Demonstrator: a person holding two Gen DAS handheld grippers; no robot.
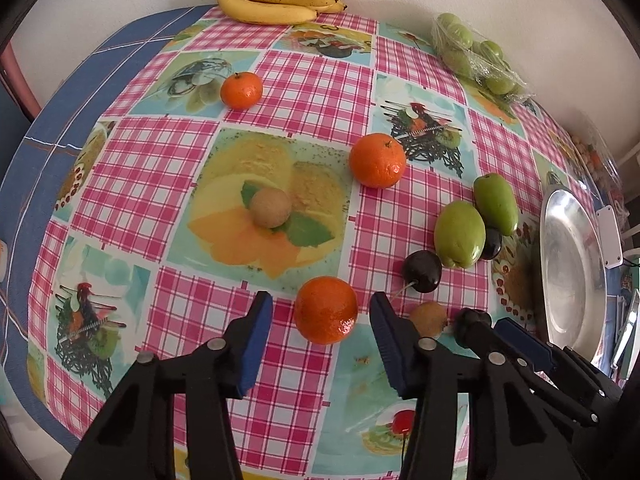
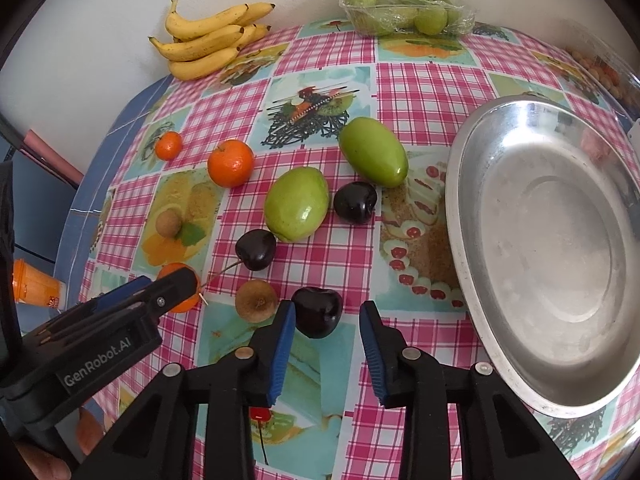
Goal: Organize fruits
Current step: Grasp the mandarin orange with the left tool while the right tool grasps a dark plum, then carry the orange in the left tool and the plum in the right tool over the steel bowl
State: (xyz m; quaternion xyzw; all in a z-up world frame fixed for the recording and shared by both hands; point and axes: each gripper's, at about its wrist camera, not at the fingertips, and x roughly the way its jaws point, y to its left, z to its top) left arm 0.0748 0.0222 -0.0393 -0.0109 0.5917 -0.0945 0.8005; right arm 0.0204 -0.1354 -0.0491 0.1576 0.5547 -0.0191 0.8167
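Note:
In the left wrist view my left gripper (image 1: 322,316) is open, its blue pads on either side of an orange tangerine (image 1: 326,310) on the tablecloth, not touching it. In the right wrist view my right gripper (image 2: 327,322) is open around a dark cherry (image 2: 318,312). The left gripper (image 2: 160,292) shows there too, over the same tangerine (image 2: 182,304). The right gripper (image 1: 486,326) shows at the right of the left wrist view. Two more tangerines (image 2: 231,163) (image 2: 168,145), two green fruits (image 2: 297,205) (image 2: 374,151), two more cherries (image 2: 256,250) (image 2: 355,202) and two small brown fruits (image 2: 256,301) (image 2: 168,223) lie scattered.
A steel oval dish (image 2: 472,216) lies at the right of the checked table. Bananas (image 2: 208,42) and a wrapped tray of green fruits (image 2: 404,10) sit at the back by the wall. An orange bottle (image 2: 36,286) stands off the table's left edge.

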